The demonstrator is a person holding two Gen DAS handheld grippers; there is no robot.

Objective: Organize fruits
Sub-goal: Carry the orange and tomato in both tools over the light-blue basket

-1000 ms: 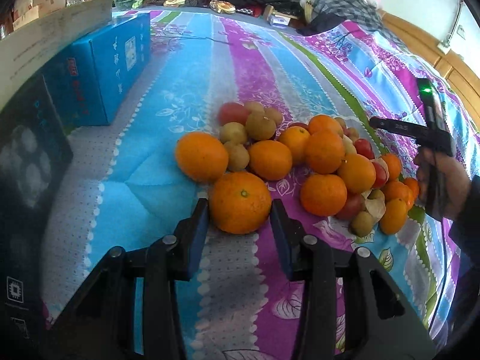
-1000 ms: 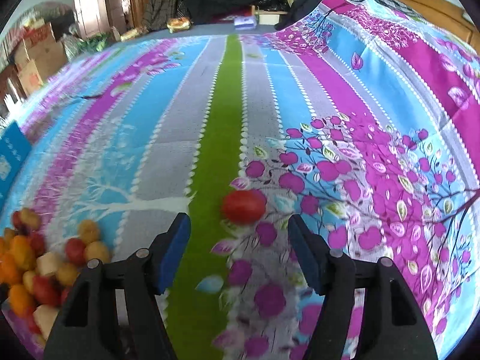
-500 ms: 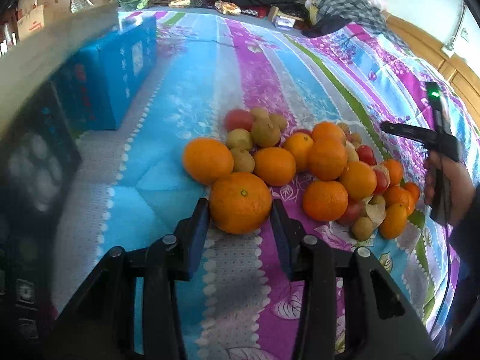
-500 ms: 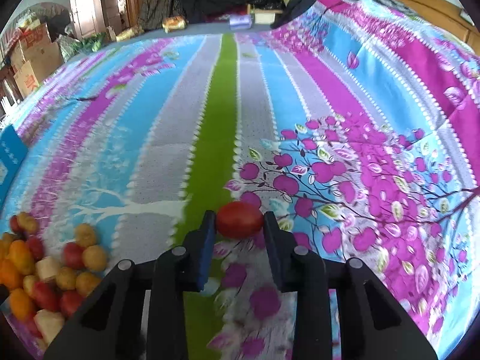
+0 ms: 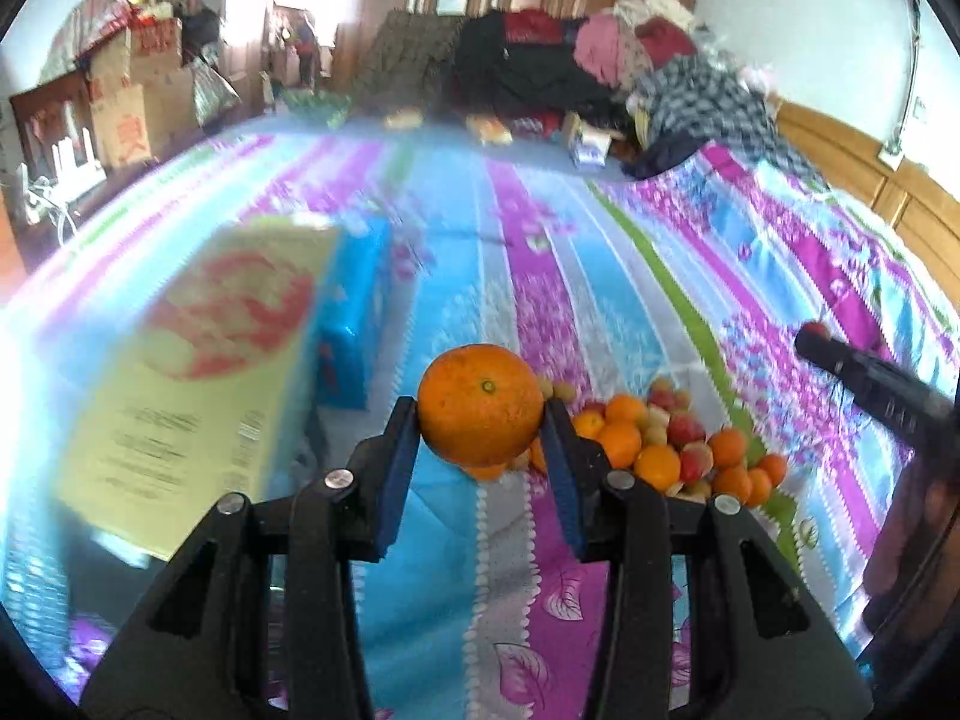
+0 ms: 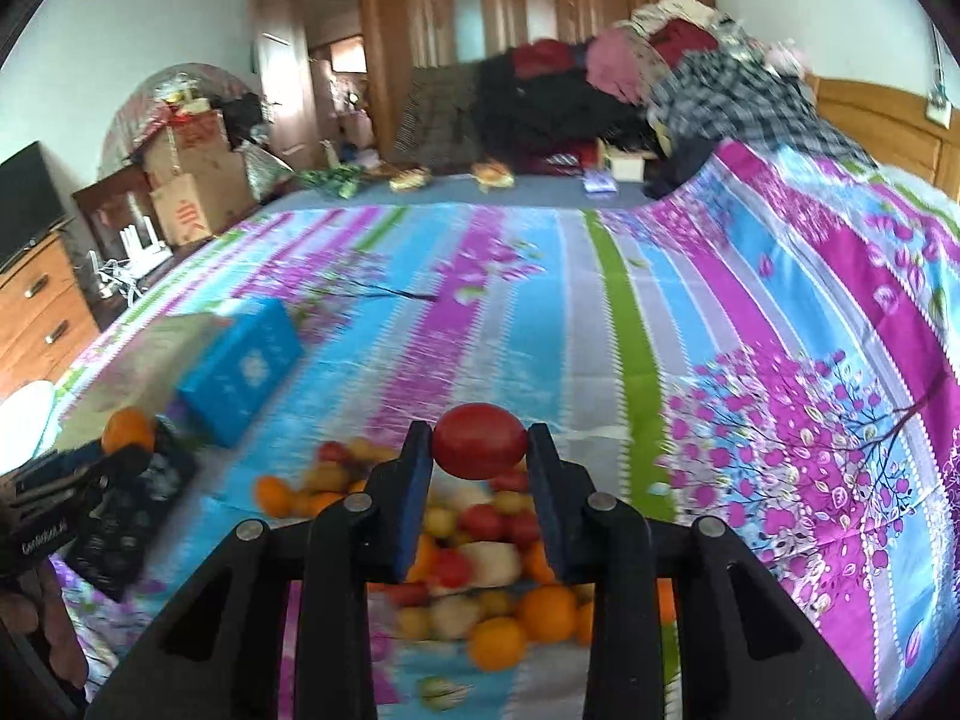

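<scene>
The orange (image 5: 480, 403) sits clamped between the blue pads of the left gripper (image 5: 480, 420), pressed on both flanks near the fingertips and held clear above the bedspread (image 5: 600, 300). The red fruit (image 6: 479, 441) is pinched the same way at the very tips of the right gripper (image 6: 479, 450), its fingers closed tight on it, over the fruit pile (image 6: 480, 570).

One orange and one red fruit are carried. The heap below mixes oranges, red fruits and small yellowish ones; blur and overlap prevent an exact count.

Left of the pile stand two boxes, touching: a blue box (image 5: 351, 330) and a pale yellow box (image 5: 198, 372) nearer the left camera. A dark tray (image 6: 132, 516) lies beside them. Beyond and right of the pile the striped, flowered cover runs open to a clothes heap (image 6: 600, 90) and a wooden headboard (image 6: 888, 114).
</scene>
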